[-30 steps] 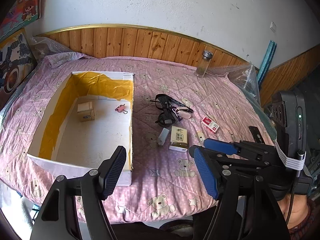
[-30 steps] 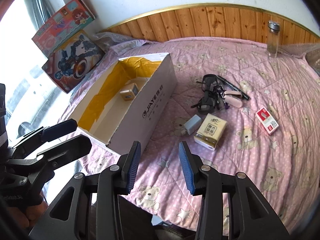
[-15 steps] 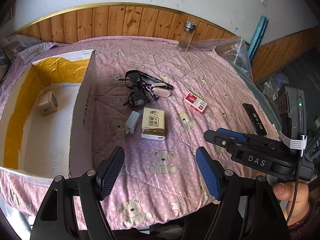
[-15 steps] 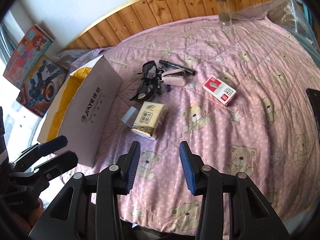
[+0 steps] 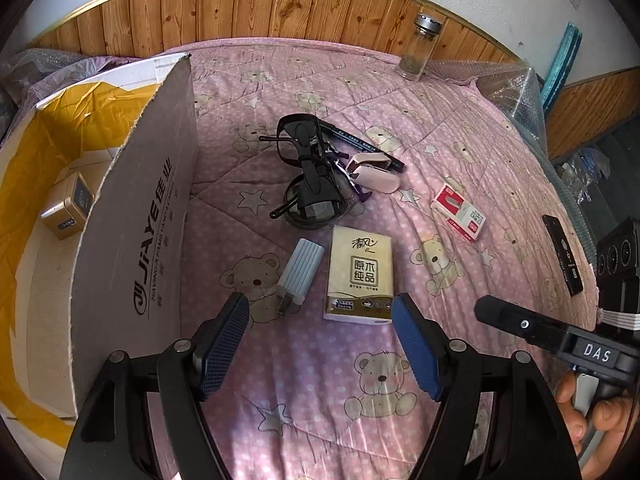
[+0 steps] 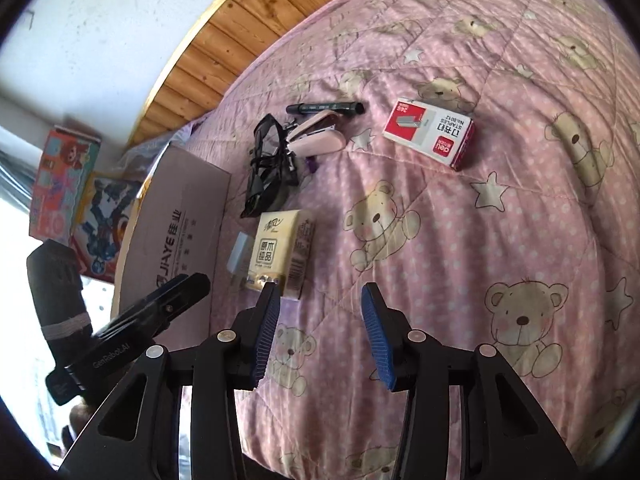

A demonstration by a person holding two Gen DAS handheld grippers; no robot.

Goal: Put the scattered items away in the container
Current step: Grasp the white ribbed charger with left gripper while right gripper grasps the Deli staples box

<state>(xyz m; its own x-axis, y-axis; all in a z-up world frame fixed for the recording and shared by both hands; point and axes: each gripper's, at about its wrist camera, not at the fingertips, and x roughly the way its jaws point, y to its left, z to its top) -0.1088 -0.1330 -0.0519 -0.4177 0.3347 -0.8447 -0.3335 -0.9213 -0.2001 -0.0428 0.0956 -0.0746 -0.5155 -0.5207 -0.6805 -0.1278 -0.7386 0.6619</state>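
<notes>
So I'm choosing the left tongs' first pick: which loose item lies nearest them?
The tissue pack, just ahead of the open left tongs; the grey charger lies beside it.

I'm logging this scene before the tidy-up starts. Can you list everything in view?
cardboard box: 1, white, yellow-lined, bed's left
gold box: 1, inside the cardboard box
tissue pack: 1, cream, nearest the claws
charger: 1, grey, left of tissue pack
glasses: black, tangled heap, count unclear
pink case: 1, beside glasses
marker: 1, black
staples box: 1, red-white
phone: 1, black, bed's right edge
glass jar: 1, by headboard
toy boxes: 2, colourful, against wall
left claw: open, empty
right claw: open, empty
</notes>
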